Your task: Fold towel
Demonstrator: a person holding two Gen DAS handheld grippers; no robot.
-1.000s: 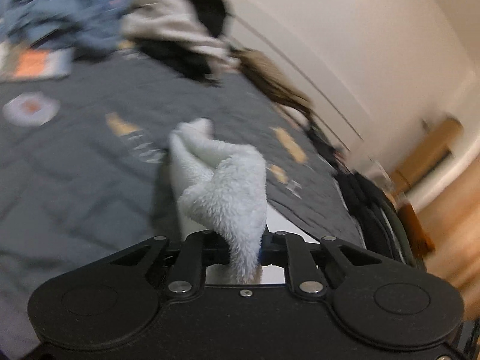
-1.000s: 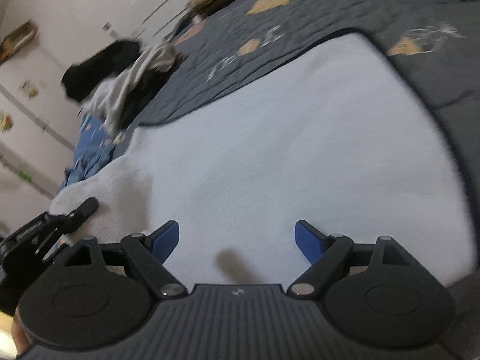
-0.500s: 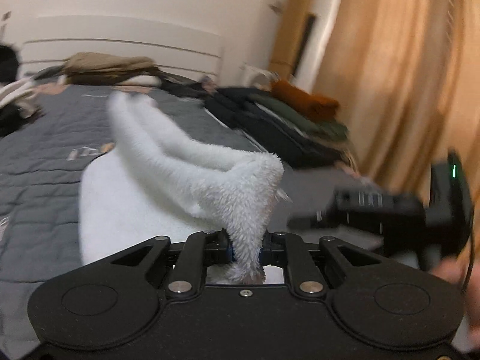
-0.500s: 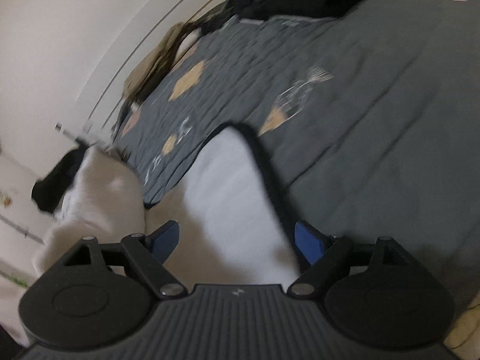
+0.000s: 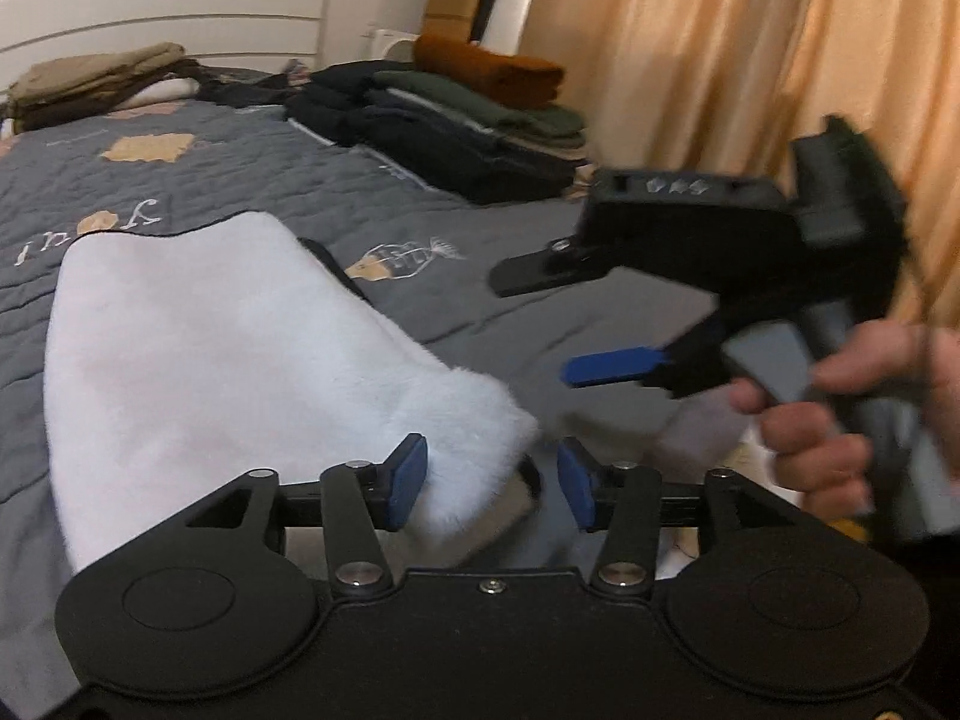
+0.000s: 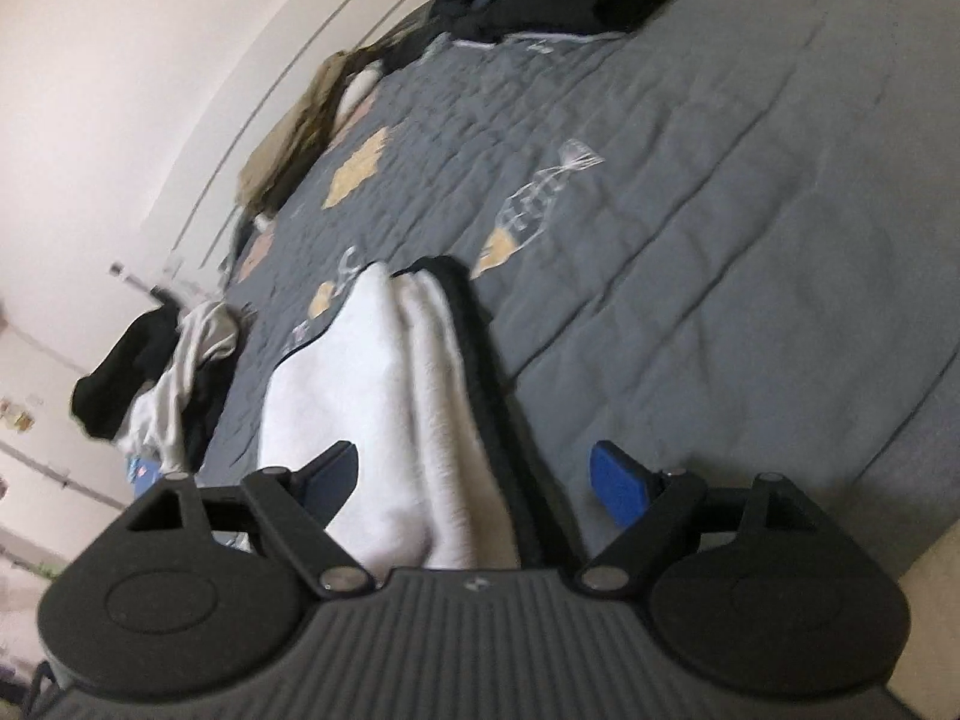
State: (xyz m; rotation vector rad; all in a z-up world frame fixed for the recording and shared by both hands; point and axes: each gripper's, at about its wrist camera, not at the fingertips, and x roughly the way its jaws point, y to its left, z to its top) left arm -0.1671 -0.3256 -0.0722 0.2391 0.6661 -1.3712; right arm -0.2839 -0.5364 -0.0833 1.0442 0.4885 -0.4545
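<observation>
- The white fluffy towel (image 5: 228, 372) lies folded over on the grey quilted bedspread (image 5: 252, 174), its near corner reaching in between the blue pads of the left gripper (image 5: 492, 480).
- That left gripper has just been opening; its jaws now stand partly apart, the towel corner brushing the left pad (image 5: 408, 474) but no longer pinched.
- The right gripper (image 5: 600, 324) is off to the right of the towel, above the bedspread, held by a person's hand (image 5: 828, 420). Its fingers are spread wide and grip nothing.
- From the right wrist view the towel (image 6: 384, 420) runs away from the right gripper (image 6: 480, 480) as a long doubled strip with a dark shadow along its right edge; the jaws straddle its near end without pressing on it.
- Further back a stack of folded dark clothes (image 5: 456, 126) sits on the bed, with an orange-brown folded piece (image 5: 492, 69) on top.
- A tan curtain (image 5: 750, 42) hangs on the right, and a loose heap of black and white clothing (image 6: 150, 378) lies at the left.
</observation>
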